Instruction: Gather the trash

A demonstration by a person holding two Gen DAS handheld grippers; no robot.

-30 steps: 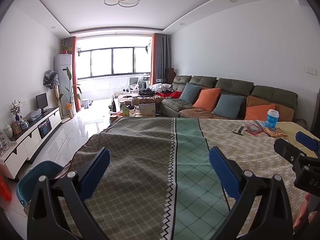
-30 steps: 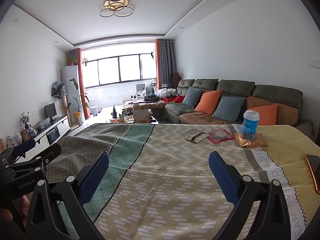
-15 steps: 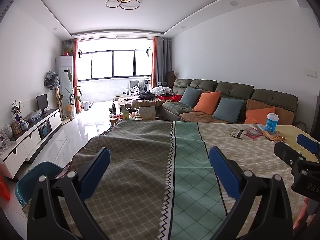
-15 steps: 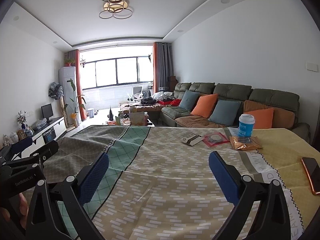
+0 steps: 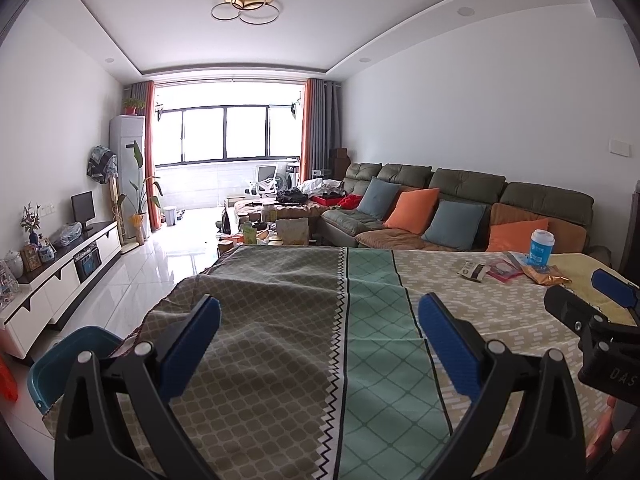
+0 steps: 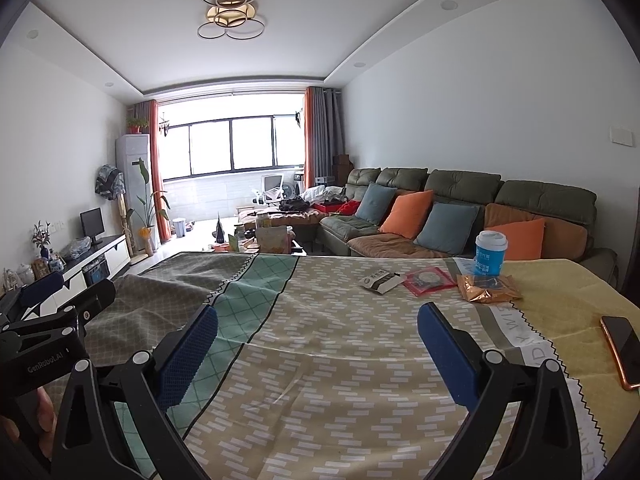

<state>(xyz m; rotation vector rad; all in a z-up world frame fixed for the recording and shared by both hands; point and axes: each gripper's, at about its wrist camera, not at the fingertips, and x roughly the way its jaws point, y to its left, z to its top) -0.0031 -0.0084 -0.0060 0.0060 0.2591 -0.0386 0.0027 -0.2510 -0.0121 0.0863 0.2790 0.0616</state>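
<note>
Trash lies at the far right of the cloth-covered table (image 6: pixel 320 360): a blue and white paper cup (image 6: pixel 490 253), a crumpled gold wrapper (image 6: pixel 488 289), a red packet (image 6: pixel 427 280) and a small white and black packet (image 6: pixel 380 281). The left wrist view shows the same cup (image 5: pixel 541 247), gold wrapper (image 5: pixel 547 275) and packets (image 5: pixel 474 271) far off to the right. My right gripper (image 6: pixel 318 350) is open above the cloth, well short of the trash. My left gripper (image 5: pixel 320 344) is open over the table's left half, with nothing between its fingers.
A phone in an orange case (image 6: pixel 622 350) lies near the table's right edge. A teal bin (image 5: pixel 68 364) stands on the floor left of the table. Beyond the table are a sofa (image 6: pixel 460 208) with cushions, a cluttered coffee table (image 5: pixel 280 216) and a TV cabinet (image 5: pixel 60 276).
Both views have tilted upward a little, so the table and trash sit lower in frame. Both grippers stay open and hold nothing.
</note>
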